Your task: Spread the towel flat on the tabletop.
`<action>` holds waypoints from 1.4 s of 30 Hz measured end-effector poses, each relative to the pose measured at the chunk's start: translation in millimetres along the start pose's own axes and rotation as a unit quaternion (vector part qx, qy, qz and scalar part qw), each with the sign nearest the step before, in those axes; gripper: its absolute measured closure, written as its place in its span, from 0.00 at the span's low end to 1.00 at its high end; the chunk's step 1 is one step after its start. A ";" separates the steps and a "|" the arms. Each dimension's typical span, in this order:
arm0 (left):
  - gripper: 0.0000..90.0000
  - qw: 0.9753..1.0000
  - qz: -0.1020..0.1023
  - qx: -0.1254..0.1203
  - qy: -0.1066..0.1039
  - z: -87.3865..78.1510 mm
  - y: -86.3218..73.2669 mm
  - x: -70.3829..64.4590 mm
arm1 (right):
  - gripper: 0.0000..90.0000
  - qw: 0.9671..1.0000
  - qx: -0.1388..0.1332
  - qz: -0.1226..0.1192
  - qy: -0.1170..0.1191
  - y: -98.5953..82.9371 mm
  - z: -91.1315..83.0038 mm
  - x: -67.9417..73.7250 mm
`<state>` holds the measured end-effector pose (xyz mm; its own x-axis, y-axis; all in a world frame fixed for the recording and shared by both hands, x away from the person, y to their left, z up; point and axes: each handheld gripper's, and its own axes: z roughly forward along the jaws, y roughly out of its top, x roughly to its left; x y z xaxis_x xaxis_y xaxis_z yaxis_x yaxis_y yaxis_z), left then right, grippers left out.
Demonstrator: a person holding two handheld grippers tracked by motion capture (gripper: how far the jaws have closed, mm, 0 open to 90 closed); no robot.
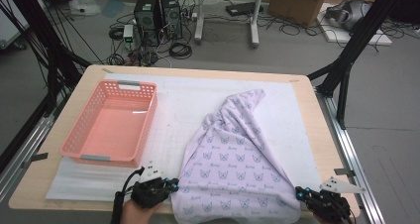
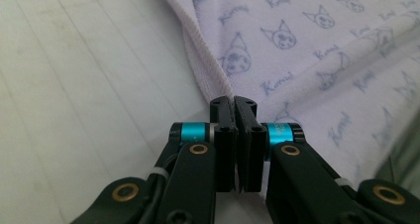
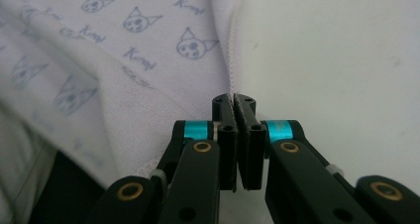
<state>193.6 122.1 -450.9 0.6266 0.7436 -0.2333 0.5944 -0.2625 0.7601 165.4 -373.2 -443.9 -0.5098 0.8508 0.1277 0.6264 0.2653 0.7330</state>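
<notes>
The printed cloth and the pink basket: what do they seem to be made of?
The printed cloth looks like soft knit fabric, probably cotton jersey: matte, limp folds, a ribbed stitched hem in the left gripper view, where the left claw pinches it. The pink basket looks like moulded plastic: rigid perforated walls, a slight sheen on its floor.

A pale lilac knit cloth printed with small blue cat faces and script words [image 1: 235, 159] lies spread over the white mat's near right part, wide at the table's front edge, narrowing to a twisted, rumpled far end.
</notes>
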 end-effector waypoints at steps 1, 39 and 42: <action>0.96 1.000 0.005 0.002 0.000 -2.1 -1.7 -2.5 | 0.98 1.000 0.004 -0.008 0.000 -2.2 -2.9 3.3; 0.61 0.997 -0.015 -0.076 -0.010 32.4 52.2 37.1 | 0.72 0.991 -0.039 0.019 -0.126 34.8 24.4 -33.9; 0.64 0.997 -0.026 -0.067 -0.021 50.0 70.1 41.8 | 0.72 0.991 -0.063 0.025 -0.113 36.9 18.3 -33.8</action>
<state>286.7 104.0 -437.7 0.6188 0.7271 -0.2973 0.5557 -0.1377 0.8199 216.5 -383.8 -433.3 -0.3251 0.9454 0.0235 0.5619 0.1731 0.8089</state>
